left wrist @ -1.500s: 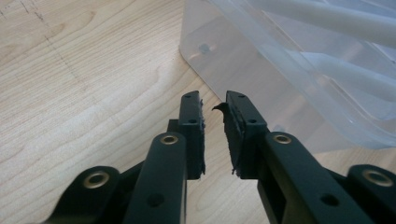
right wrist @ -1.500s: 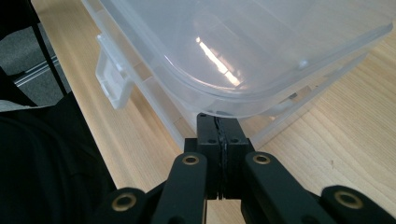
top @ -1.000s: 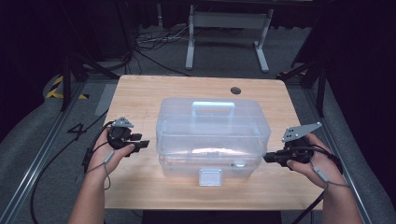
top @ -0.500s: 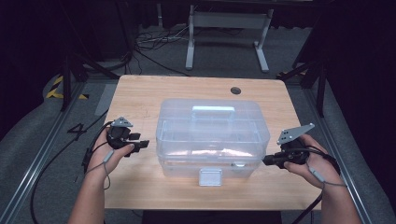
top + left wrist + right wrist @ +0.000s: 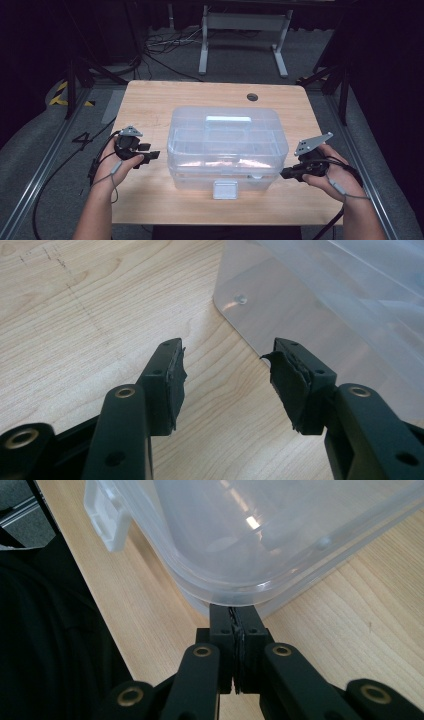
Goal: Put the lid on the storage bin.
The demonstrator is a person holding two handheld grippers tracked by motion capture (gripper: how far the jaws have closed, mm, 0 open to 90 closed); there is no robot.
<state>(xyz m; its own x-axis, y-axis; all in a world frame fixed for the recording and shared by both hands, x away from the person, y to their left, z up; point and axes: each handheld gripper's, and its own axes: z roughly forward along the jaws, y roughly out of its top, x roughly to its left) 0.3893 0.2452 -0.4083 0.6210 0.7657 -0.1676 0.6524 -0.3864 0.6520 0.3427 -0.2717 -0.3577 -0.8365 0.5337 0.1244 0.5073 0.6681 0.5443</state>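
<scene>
A clear plastic storage box [image 5: 227, 145] with a lid and a white front latch [image 5: 225, 189] stands in the middle of the wooden table [image 5: 150, 100]. My left gripper [image 5: 150, 151] is held just left of the box, apart from it. Its jaws have just been opening and stand open, with only bare wood between them [image 5: 227, 370]; the box's corner [image 5: 325, 300] lies beyond the right jaw. My right gripper [image 5: 284, 174] is at the box's front right corner, shut. Its tips [image 5: 235, 611] touch the underside of the lid rim of the box [image 5: 260, 530].
A round cable hole [image 5: 252, 96] sits near the table's far edge. Dark floor, cables and metal frame legs [image 5: 240, 30] surround the table. The white latch [image 5: 107, 517] juts out over the front edge, close to the person's dark clothing.
The right gripper's grey top plate has shifted slightly toward the box. Both hands otherwise stay where they were.
</scene>
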